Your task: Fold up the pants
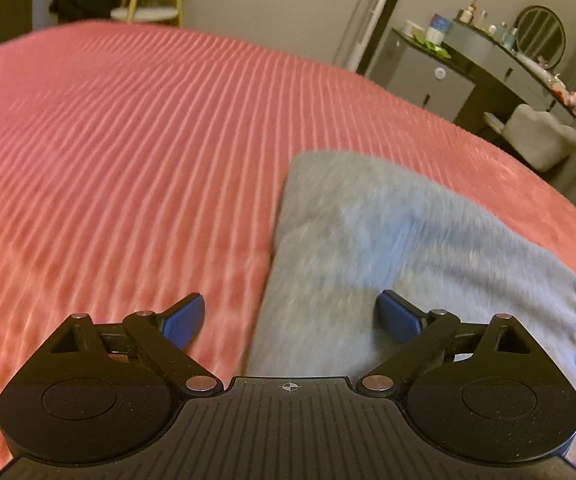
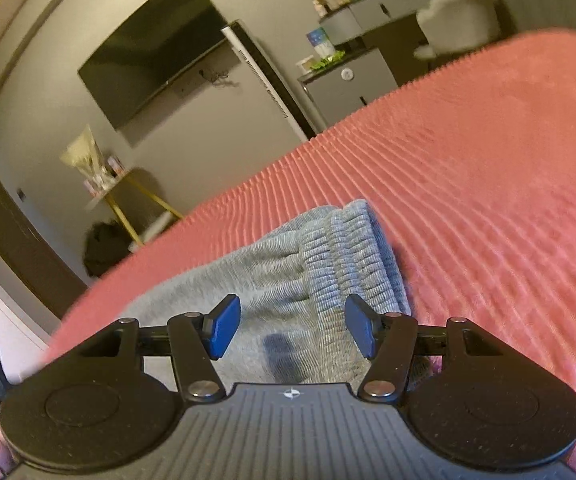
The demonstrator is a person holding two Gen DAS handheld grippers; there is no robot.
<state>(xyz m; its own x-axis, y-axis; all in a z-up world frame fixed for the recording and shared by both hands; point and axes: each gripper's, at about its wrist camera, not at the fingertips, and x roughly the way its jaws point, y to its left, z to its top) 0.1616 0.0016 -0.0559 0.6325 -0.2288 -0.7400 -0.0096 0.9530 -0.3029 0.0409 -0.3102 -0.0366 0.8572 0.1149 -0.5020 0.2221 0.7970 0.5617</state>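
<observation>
Grey sweatpants (image 1: pixel 388 248) lie folded on a pink ribbed bedspread (image 1: pixel 128 140). In the left wrist view my left gripper (image 1: pixel 290 318) is open and empty, over the pants' left edge, with one blue pad over the bedspread and the other over the fabric. In the right wrist view the pants (image 2: pixel 280 280) show their ribbed elastic waistband (image 2: pixel 352 252). My right gripper (image 2: pixel 292 326) is open and empty, just above the fabric near the waistband.
The pink bedspread (image 2: pixel 488 180) covers the whole bed. Past the bed stand a grey dresser (image 1: pixel 440 76) with bottles and a round mirror, a white chair (image 1: pixel 540 136), a wall TV (image 2: pixel 156 52) and a gold-legged side table (image 2: pixel 128 196).
</observation>
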